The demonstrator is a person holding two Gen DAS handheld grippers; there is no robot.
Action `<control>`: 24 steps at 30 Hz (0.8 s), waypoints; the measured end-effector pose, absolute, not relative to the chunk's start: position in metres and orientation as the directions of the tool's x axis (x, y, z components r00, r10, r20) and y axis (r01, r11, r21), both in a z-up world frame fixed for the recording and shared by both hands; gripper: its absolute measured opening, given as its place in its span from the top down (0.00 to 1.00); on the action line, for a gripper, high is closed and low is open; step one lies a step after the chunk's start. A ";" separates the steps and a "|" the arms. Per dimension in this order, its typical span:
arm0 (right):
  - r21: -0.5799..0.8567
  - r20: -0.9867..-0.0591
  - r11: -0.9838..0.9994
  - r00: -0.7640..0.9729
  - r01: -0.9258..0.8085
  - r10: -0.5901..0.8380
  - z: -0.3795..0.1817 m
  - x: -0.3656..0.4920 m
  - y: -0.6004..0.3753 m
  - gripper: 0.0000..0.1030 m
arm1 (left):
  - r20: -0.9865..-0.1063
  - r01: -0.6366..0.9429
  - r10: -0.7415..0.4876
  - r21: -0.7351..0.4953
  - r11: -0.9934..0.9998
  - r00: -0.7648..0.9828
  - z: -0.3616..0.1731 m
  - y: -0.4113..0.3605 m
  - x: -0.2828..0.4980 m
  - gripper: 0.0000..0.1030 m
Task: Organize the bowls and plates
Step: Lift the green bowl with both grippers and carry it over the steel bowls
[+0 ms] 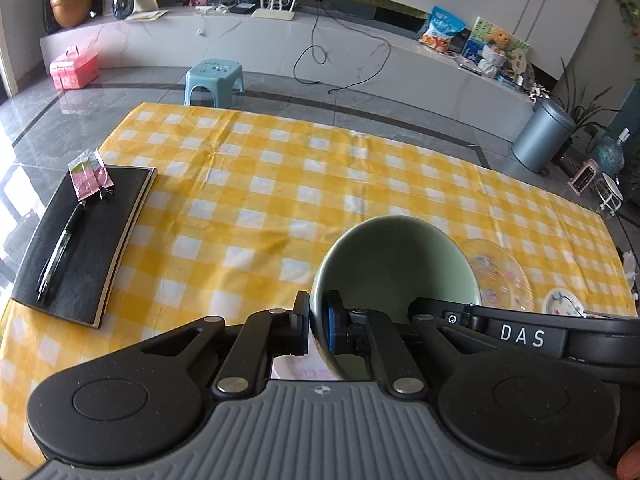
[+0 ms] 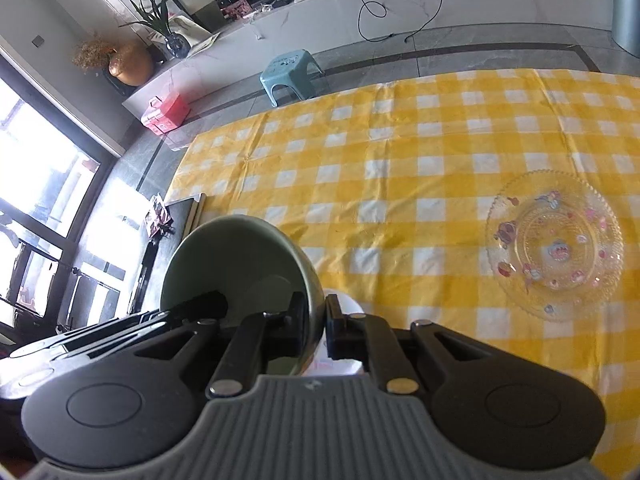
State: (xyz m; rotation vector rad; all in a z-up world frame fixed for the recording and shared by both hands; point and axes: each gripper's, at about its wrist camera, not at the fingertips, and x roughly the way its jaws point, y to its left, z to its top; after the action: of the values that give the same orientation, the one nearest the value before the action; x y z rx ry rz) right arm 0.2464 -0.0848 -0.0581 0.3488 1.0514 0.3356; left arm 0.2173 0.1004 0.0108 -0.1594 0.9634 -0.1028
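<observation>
Bright daylight in both views, coming from the window (image 2: 36, 208), which is blown out to near white in the right wrist view. Glare streaks on the glossy floor (image 1: 36, 128) (pinkish haze upper left in the left wrist view). Soft shadows only. Heavy fisheye bending at the edges, corners vignetted dark. The green bowl (image 1: 394, 276) is slightly soft up close; the checked tablecloth (image 2: 420, 168) is sharp.

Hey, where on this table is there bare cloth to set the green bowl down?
Both grippers, left gripper and right gripper, clamp the green bowl. Bare checkered tablecloth lies between the black notebook and the glass plate, and toward the far edge. The near right corner, with a small dish, is crowded.
</observation>
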 end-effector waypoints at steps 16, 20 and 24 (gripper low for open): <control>0.510 -0.738 0.857 0.473 -0.078 0.482 -0.048 0.132 -0.139 0.92 | -0.789 0.042 -0.213 -0.232 0.972 0.577 0.026 0.072 0.128 0.92; 0.533 -0.726 0.844 0.484 -0.052 0.488 -0.058 0.117 -0.150 0.93 | -0.786 0.023 -0.233 -0.268 0.963 0.573 0.016 0.069 0.113 0.91; 0.549 -0.732 0.836 0.480 -0.007 0.484 -0.070 0.110 -0.156 0.92 | -0.786 -0.027 -0.252 -0.322 0.946 0.565 -0.002 0.072 0.107 0.91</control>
State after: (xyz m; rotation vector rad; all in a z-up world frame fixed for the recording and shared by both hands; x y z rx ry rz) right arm 0.1104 -0.1559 -0.0696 0.5200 1.0369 0.3163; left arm 0.1067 0.0719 -0.0018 -0.3149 0.9652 -0.1349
